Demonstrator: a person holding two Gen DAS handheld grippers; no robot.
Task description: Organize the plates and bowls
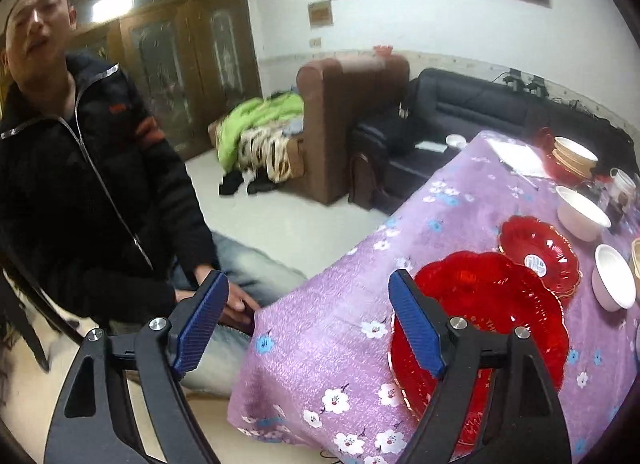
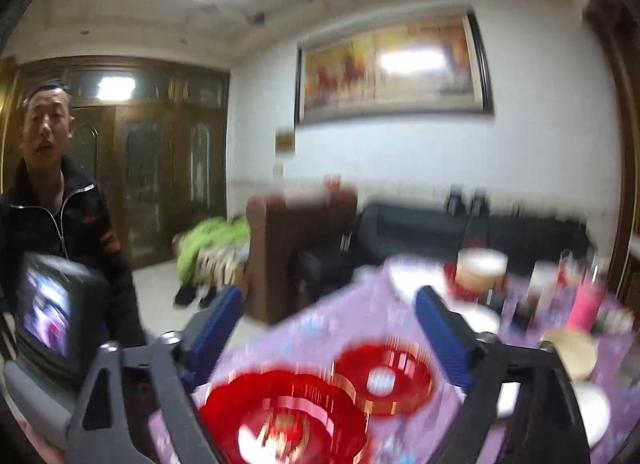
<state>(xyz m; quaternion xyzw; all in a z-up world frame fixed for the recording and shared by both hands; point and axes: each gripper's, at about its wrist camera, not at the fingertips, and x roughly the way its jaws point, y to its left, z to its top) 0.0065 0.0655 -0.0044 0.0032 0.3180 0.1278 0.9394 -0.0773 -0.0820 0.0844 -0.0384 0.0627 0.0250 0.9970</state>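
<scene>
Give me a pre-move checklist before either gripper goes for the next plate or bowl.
1. Left gripper empty and open: ok, nothing between its fingers.
2. Right gripper empty and open: ok, jaws wide, nothing held.
3. Large red plate lying flat on the purple tablecloth: ok, though it lies close to the table's near edge.
4. Small red plate free to pick: cannot tell; it touches or overlaps the large plate's far rim.
5. White bowls upright: ok.
6. Right wrist view sharp enough to aim: not ok, heavily blurred.
7. Seated person away from the dishes: ok.
</scene>
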